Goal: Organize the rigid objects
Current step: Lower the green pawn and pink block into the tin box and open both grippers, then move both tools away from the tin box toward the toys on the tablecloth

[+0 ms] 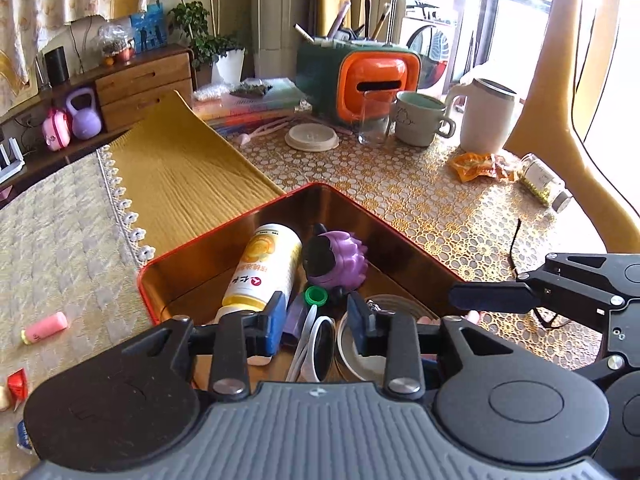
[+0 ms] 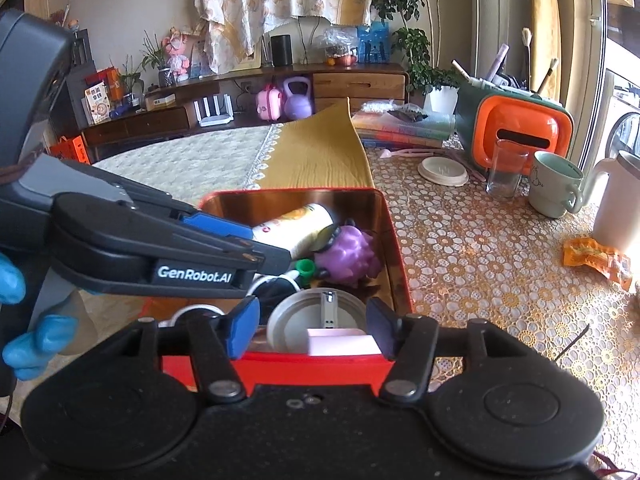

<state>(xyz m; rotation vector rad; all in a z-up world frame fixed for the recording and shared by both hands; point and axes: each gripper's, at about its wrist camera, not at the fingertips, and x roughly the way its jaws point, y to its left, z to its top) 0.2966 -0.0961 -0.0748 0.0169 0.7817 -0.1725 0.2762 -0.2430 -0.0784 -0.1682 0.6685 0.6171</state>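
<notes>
A red tin box [image 1: 224,224] with a gold inside holds a white and yellow bottle [image 1: 262,268], a purple spiky toy [image 1: 340,260], a green cap [image 1: 317,297], white-framed sunglasses [image 1: 320,344] and a round lid [image 2: 298,316]. My left gripper [image 1: 318,322] hangs open over the sunglasses, its blue pads pressing on nothing. My right gripper [image 2: 312,326] stands open at the box's near rim [image 2: 280,364]. A pale pink block [image 2: 342,342] lies on the lid between its pads, clear of the left pad. The left gripper [image 2: 268,250] reaches in from the left, held by a blue-gloved hand [image 2: 16,280].
On the patterned tablecloth stand a drinking glass [image 2: 506,170], a green mug [image 2: 554,188], a white jug [image 2: 616,204], an orange and green case [image 2: 520,132] and a flat lid [image 2: 442,172]. An orange snack packet [image 1: 478,166] and a jar [image 1: 544,182] lie at the right. A pink stick [image 1: 46,326] lies on the cloth at the left.
</notes>
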